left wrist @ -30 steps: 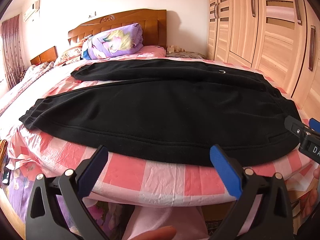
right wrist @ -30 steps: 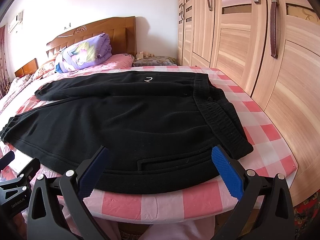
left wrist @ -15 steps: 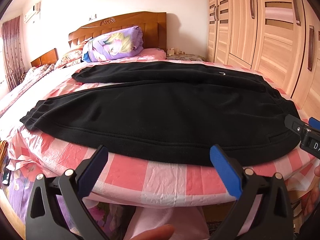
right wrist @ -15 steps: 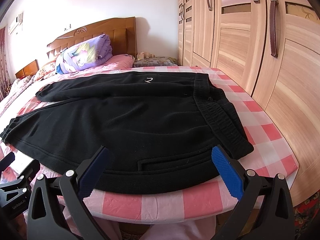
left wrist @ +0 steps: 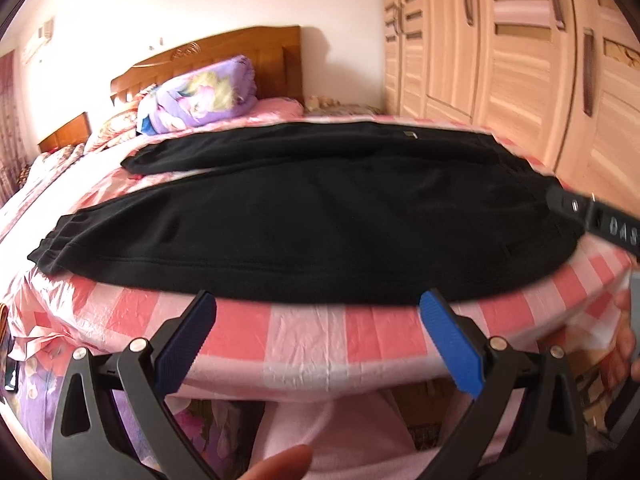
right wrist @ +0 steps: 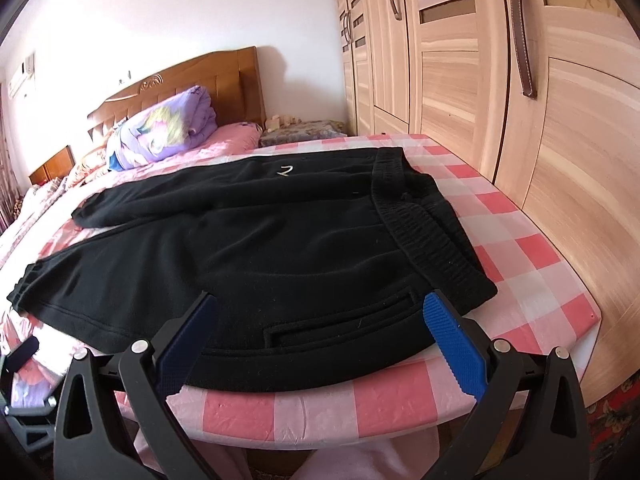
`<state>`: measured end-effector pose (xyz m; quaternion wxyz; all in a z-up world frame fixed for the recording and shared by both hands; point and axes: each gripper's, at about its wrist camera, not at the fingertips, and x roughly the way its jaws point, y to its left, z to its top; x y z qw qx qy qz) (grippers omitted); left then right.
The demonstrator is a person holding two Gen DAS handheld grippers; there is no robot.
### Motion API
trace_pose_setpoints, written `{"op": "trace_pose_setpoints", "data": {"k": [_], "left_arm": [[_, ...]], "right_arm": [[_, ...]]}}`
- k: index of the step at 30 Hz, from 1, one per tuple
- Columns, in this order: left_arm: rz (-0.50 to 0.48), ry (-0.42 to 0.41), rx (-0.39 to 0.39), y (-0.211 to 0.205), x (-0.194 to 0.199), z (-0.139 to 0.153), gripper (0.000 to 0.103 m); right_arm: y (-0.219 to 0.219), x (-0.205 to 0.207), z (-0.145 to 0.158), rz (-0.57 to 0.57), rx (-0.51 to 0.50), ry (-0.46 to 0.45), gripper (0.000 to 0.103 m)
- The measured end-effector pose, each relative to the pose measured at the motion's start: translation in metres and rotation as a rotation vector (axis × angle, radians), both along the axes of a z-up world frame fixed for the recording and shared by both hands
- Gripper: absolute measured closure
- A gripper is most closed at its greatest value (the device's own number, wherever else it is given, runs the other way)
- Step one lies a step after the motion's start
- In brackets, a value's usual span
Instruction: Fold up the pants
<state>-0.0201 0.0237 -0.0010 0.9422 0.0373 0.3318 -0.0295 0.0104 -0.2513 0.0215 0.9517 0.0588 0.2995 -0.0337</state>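
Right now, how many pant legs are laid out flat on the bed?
2: near leg along the bed's front edge, far leg behind it toward the headboard. Both join at the waistband, right side.

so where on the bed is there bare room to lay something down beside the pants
Bare checked sheet lies between the waistband and the wardrobe, plus a strip along the near edge. The black pants fill the middle; the folded quilt crowds the headboard end.
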Motion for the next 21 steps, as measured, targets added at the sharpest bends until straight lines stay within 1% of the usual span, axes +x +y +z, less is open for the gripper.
{"op": "trace_pose_setpoints", "data": {"k": [2,4,6,10,12,15,17,18,19,20,21], "left_arm": [[0.004,0.016,0.006,0.000,-0.002,-0.002,0.001],[0.033,0.008,0.007,0.003,-0.004,-0.001,0.001],[0.046,0.005,-0.013,0.006,-0.004,0.000,0.001],[0.022,0.024,-0.039,0.009,-0.002,-0.003,0.001],[0.026,0.029,-0.040,0.010,0.001,-0.004,0.001],[0.076,0.029,-0.023,0.015,0.006,-0.004,0.001],[0.145,-0.014,-0.023,0.024,0.013,0.002,0.001],[0.179,-0.029,-0.045,0.030,0.017,0.006,0.001],[0.194,-0.031,-0.079,0.035,0.021,0.009,0.001],[0.183,-0.007,-0.125,0.042,0.029,0.013,0.001],[0.139,0.031,-0.128,0.044,0.040,0.016,0.001]], "right_arm": [[0.000,-0.001,0.000,0.009,0.003,-0.001,0.004],[0.000,0.000,-0.001,0.021,0.008,-0.003,0.004],[0.001,-0.001,0.000,0.030,0.007,-0.005,0.004],[0.002,0.001,0.000,0.046,-0.004,-0.011,0.004],[0.002,0.004,0.000,0.059,-0.006,-0.009,0.004],[0.000,0.012,0.003,0.072,-0.021,-0.014,0.004],[-0.003,0.026,0.010,0.090,-0.032,-0.019,0.004],[-0.003,0.030,0.014,0.095,-0.038,-0.025,0.004],[-0.005,0.041,0.020,0.125,-0.040,-0.037,0.004],[-0.007,0.050,0.025,0.161,-0.029,-0.046,0.004],[-0.013,0.064,0.032,0.213,0.009,-0.063,0.004]]}}
